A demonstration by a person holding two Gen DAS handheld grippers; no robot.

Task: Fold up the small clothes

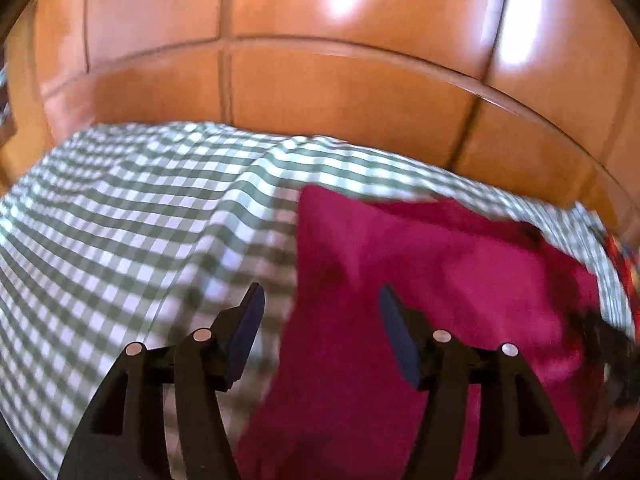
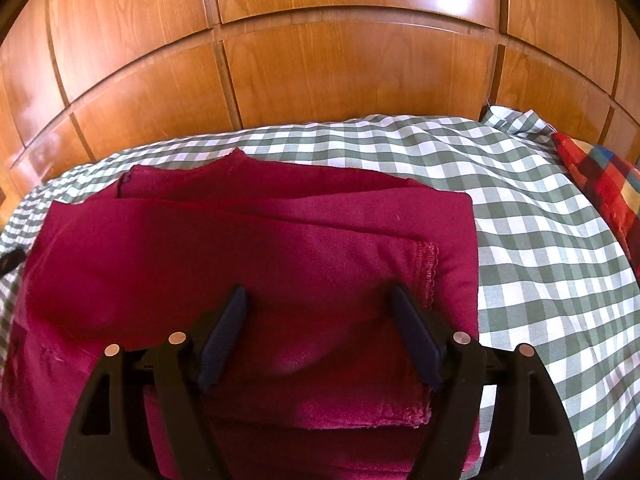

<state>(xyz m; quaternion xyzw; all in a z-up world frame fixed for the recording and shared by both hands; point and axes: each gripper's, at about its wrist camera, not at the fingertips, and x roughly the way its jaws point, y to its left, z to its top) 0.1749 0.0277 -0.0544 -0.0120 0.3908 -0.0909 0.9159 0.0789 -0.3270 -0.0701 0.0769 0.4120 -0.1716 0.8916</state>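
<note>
- Crimson garment [image 2: 248, 248] lies part-folded on the checked bedspread [image 2: 540, 248], filling the left and centre of the right wrist view, with a wooden headboard [image 2: 320, 60] behind it.
- Its long axis runs across that frame, left to right; a neckline shows at the upper left, and a stitched hem stands just right of centre.
- Right tongs [image 2: 318, 298] sit directly over the garment's right-hand part, their right pad close beside the hem, the cloth's right border just beyond it in the frame.
- They are spread wide with only flat cloth under the gap; I see nothing pinched.
- Left tongs [image 1: 320, 296] straddle the garment's left border in the blurred left wrist view: the left pad is over the bedspread, the right pad over red cloth.
- Those also stand apart, gripping nothing.
- Most of the garment lies to the lower right of the left tongs in their frame, and to the left and above the right tongs in theirs.
- Judging by this, each side has an edge close at hand; the right tongs look nearer a clean hem, so the next fold likely turns on that edge.
- A multicoloured plaid cushion [image 2: 604, 184] lies at the right edge, well apart from the garment.
</note>
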